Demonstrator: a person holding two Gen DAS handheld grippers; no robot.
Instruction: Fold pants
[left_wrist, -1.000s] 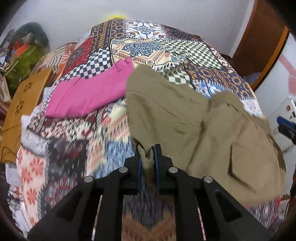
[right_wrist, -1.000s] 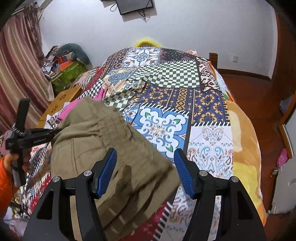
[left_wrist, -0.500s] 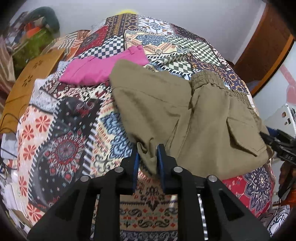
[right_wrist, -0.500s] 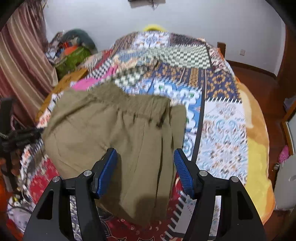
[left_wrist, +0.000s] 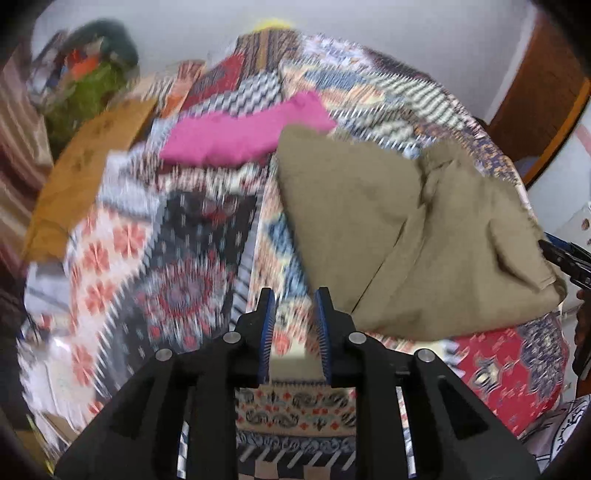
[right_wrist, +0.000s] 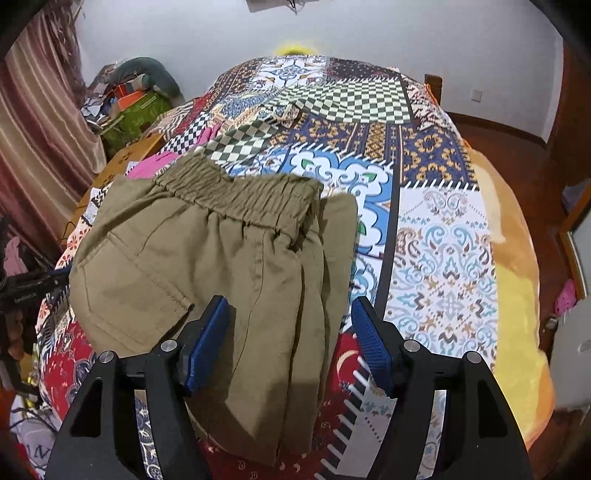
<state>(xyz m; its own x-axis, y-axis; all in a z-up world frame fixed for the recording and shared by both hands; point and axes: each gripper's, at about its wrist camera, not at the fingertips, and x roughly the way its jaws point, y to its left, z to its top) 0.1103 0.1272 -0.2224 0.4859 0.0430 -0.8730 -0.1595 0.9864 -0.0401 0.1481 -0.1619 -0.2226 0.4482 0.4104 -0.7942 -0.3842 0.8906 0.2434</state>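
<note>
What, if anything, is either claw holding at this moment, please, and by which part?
Nothing is held: the left claw and right claw are both open, and the khaki pants lie free on the bed.

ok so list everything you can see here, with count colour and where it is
pants: one, khaki, lying folded on the near part of the bed, waistband away from the right claw
pink garment: one, pink, on the bed beyond the pants, on the left side
bedspread: one, multicoloured patchwork, covering the bed
wooden board: one, tan, along the left edge of the bed
clutter pile: one heap, green, orange and grey, by the wall left of the bed
curtain: one, striped reddish brown, far left
left claw: one, black with blue pads, open, holding nothing
right claw: one, black with blue pads, open above the pants
</note>
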